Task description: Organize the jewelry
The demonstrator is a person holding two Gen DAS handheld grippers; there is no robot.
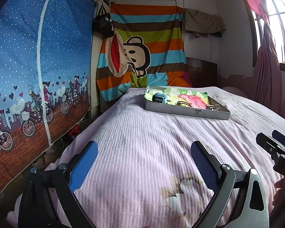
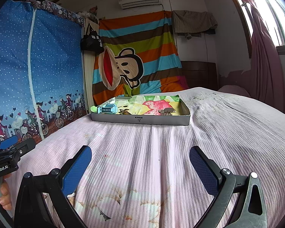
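A shallow grey cardboard box (image 1: 186, 112) (image 2: 140, 121) lined with colourful paper sits on the bed, far ahead of both grippers. Inside lie a light-blue watch (image 1: 160, 98) (image 2: 106, 109), a gold bracelet (image 1: 184, 104) (image 2: 125, 111) and a tan hair claw (image 1: 213, 106) (image 2: 166, 111). My left gripper (image 1: 144, 152) is open and empty, low over the bedspread. My right gripper (image 2: 140, 155) is open and empty too. Each gripper shows at the edge of the other's view: the right one in the left wrist view (image 1: 277, 148), the left one in the right wrist view (image 2: 9, 148).
The pink ribbed bedspread (image 1: 142, 133) (image 2: 152, 142) covers the bed. A blue fabric wardrobe (image 1: 28, 76) (image 2: 28, 76) stands along the left. A striped monkey sheet (image 1: 142, 47) hangs at the back. A window with pink curtains (image 1: 266, 66) is on the right.
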